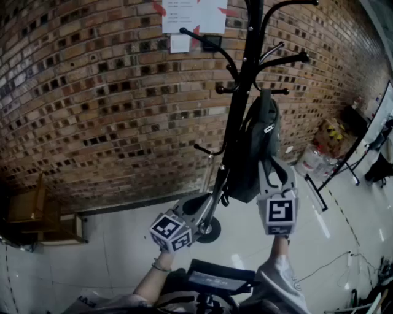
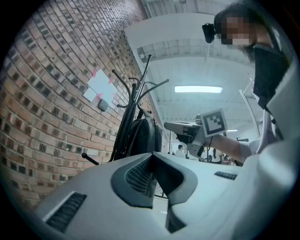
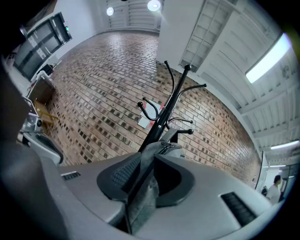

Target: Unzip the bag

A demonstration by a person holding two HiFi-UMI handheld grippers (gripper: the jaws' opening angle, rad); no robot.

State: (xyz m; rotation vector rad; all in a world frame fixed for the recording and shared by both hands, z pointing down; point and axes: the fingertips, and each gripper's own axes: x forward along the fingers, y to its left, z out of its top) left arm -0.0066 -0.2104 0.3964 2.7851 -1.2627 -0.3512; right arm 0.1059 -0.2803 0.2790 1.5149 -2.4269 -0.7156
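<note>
A dark grey bag (image 1: 261, 141) hangs from a black coat rack (image 1: 245, 73) against the brick wall. My right gripper (image 1: 274, 164) is at the bag's lower right side, shut on a fold of the bag's grey fabric (image 3: 143, 197). That fold runs up between the jaws toward the bag's zip (image 3: 165, 150). My left gripper (image 1: 206, 202) sits lower left, beside the rack's pole and short of the bag (image 2: 146, 136). Its jaws meet at the tips (image 2: 151, 157). A thin pale strip shows in the gap behind the tips; what it is cannot be told.
Sheets of paper (image 1: 193, 15) are pinned on the brick wall. Wooden furniture (image 1: 31, 211) stands at the left. At the right are clear bottles (image 1: 313, 160), a box (image 1: 334, 132) and black stand legs (image 1: 338, 175). Cables (image 1: 344, 264) lie on the floor.
</note>
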